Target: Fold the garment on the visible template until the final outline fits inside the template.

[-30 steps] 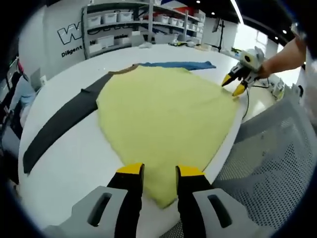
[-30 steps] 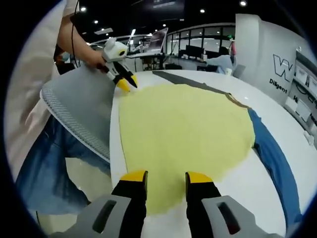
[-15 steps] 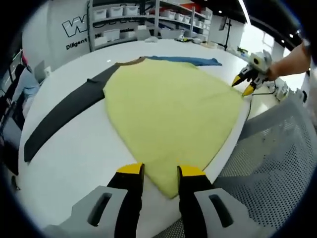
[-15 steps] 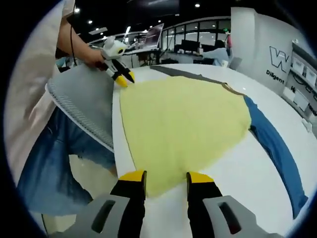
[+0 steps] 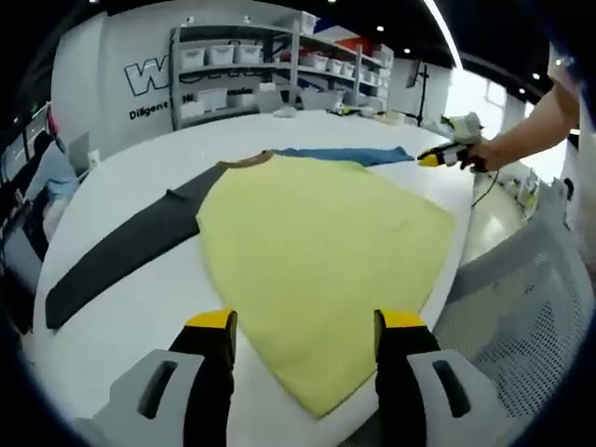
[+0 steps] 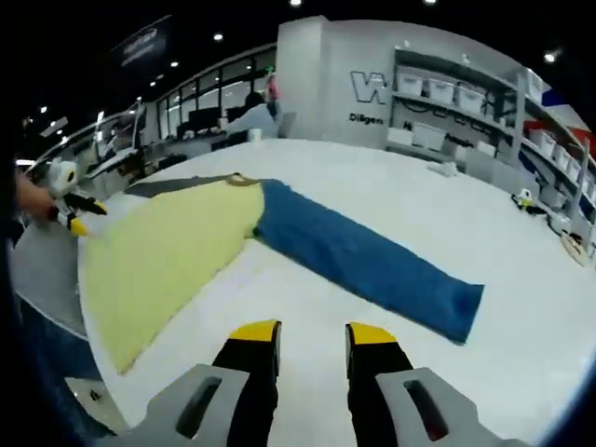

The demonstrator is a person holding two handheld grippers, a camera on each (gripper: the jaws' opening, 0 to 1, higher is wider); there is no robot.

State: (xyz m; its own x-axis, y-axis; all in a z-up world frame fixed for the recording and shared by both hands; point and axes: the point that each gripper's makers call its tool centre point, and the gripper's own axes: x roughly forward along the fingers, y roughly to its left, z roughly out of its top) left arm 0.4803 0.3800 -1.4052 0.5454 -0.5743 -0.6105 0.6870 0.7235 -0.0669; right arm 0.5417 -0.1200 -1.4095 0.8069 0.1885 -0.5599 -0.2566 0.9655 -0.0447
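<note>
Left tool (image 5: 303,321) hangs with jaws spread, gripping nothing, above the yellow garment (image 5: 317,251) spread across the white table (image 5: 121,186). Right tool (image 6: 312,333), likewise released, faces its blue sleeve (image 6: 368,263). Far wall lettering (image 5: 154,112) reads "Diligent".

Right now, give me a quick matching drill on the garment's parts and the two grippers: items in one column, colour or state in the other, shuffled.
Items:
1. body
2. left sleeve
3. right sleeve
4. left gripper

States:
A. blue, laid flat across the white table
B. jaws open, holding nothing, over the hem
C. yellow, spread flat
D. dark grey, stretched out flat

Pairs: 1-C, 2-D, 3-A, 4-B
</note>
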